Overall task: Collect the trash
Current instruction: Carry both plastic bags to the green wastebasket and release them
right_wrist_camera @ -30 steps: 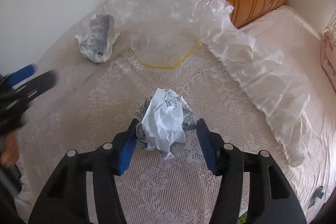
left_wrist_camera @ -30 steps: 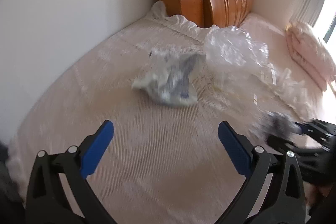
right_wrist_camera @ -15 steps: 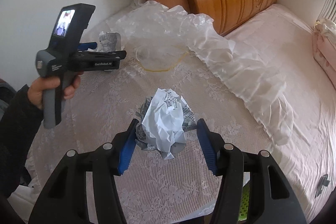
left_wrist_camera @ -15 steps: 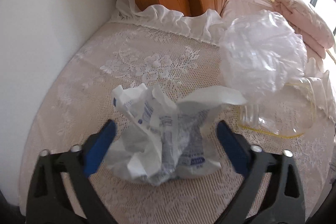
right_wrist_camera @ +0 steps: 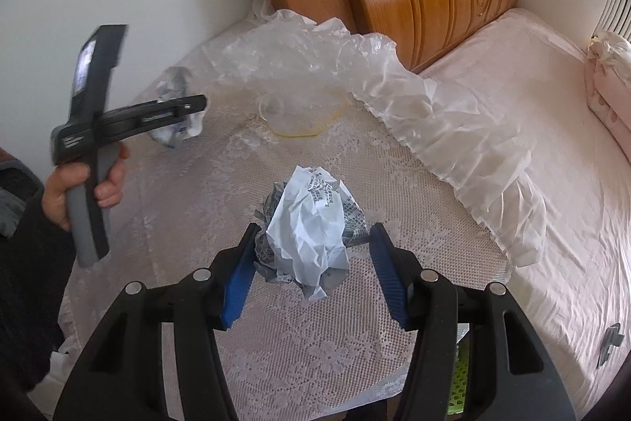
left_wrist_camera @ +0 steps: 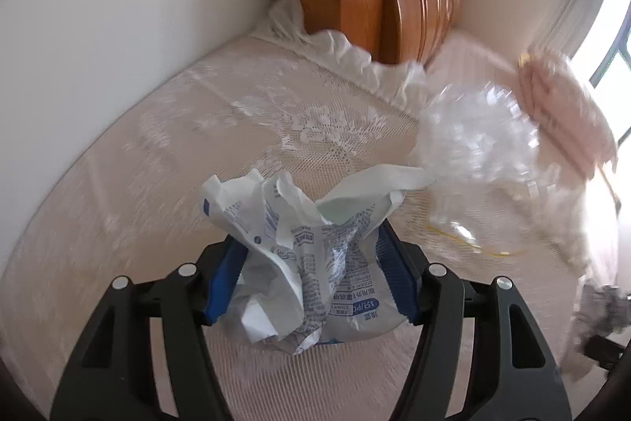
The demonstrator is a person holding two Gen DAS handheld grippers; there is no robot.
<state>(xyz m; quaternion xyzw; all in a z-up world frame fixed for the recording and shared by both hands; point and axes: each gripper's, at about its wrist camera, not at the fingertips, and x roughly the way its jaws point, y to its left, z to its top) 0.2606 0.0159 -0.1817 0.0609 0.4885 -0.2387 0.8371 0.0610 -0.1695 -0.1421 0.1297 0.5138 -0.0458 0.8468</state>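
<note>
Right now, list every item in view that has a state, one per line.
left gripper: jaws have just been closing, pads now pressing a crumpled wrapper, which sits on the lace cover.
right gripper: shut on a crumpled paper ball, held above the cover.
clear plastic bag: crumpled, lying open on the cover, not gripped.
person's hand: wrapped around the left gripper's handle.

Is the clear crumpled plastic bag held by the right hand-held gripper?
No, the right hand-held gripper holds a crumpled white printed paper ball.
</note>
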